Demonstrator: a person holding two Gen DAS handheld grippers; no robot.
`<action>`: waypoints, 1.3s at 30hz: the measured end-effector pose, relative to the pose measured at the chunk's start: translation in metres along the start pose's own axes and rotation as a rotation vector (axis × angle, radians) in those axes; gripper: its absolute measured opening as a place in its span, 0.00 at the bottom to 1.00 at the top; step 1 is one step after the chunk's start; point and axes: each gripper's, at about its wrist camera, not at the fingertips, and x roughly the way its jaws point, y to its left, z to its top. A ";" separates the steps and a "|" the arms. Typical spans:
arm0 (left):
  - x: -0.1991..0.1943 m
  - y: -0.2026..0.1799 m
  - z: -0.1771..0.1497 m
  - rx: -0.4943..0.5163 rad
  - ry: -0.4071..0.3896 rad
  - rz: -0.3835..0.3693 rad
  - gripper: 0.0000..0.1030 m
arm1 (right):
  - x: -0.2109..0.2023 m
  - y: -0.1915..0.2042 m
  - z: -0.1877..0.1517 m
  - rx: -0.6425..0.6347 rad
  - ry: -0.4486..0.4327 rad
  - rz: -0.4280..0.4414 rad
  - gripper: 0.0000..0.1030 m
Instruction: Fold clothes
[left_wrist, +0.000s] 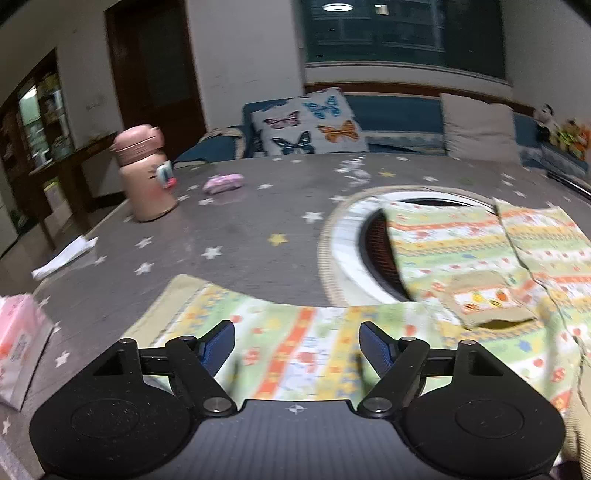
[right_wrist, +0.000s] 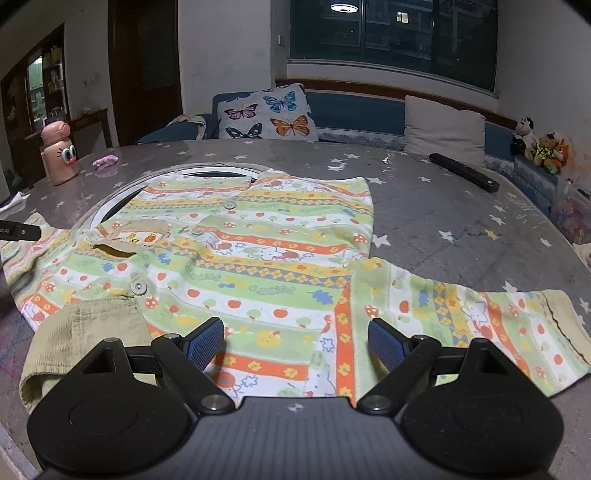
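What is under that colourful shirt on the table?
Under the shirt lies a round white ring with a dark grille inside, set in the starry table. The shirt hides most of it, so its centre cannot be seen.

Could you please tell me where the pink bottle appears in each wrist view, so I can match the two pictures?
Left wrist view: pink bottle stands upper left on the star-patterned table.
Right wrist view: it stands at the far left edge.
Shared landmark: butterfly cushion behind the table.
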 end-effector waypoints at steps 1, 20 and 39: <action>0.000 -0.005 -0.001 0.013 0.001 -0.010 0.78 | -0.001 0.000 -0.001 -0.002 0.000 -0.002 0.85; -0.004 -0.028 -0.027 0.146 -0.015 -0.008 0.86 | -0.020 -0.014 -0.008 0.011 -0.011 0.018 0.85; 0.012 -0.008 -0.019 0.082 0.010 0.054 0.89 | 0.016 -0.071 -0.001 0.120 -0.007 -0.021 0.83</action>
